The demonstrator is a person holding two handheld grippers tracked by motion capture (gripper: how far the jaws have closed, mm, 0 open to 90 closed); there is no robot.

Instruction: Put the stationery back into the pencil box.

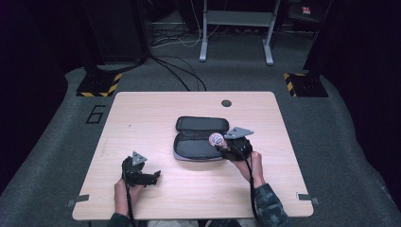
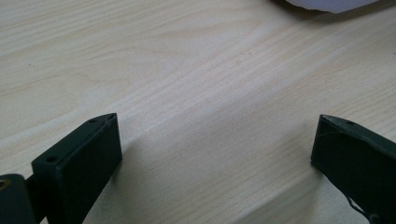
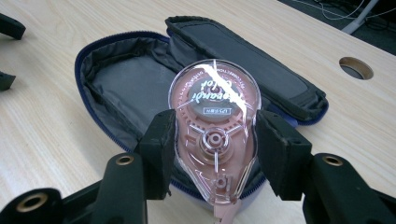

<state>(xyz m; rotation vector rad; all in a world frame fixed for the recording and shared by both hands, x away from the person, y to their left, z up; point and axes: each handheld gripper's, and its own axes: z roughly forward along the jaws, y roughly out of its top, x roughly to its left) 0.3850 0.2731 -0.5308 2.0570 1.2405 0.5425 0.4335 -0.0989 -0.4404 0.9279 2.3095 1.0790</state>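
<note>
The right gripper (image 3: 212, 154) has its jaws clamped on a pink, see-through correction tape dispenser (image 3: 214, 130), one pad on each flat-edged side, and holds it in the air just above the near edge of the open pencil case (image 3: 126, 84). In the high view the dispenser (image 1: 216, 139) hangs at the right end of the case (image 1: 198, 137), which lies unzipped and spread flat in the middle of the tabletop (image 1: 142, 113), its dark lining bare. So the pick-up looks done; what is left, by my reading, is to lower the dispenser into the case, let go, and perhaps close the zip. The left gripper (image 1: 142, 175) rests on the tabletop well to the left of the case, jaws apart and holding nothing.
</note>
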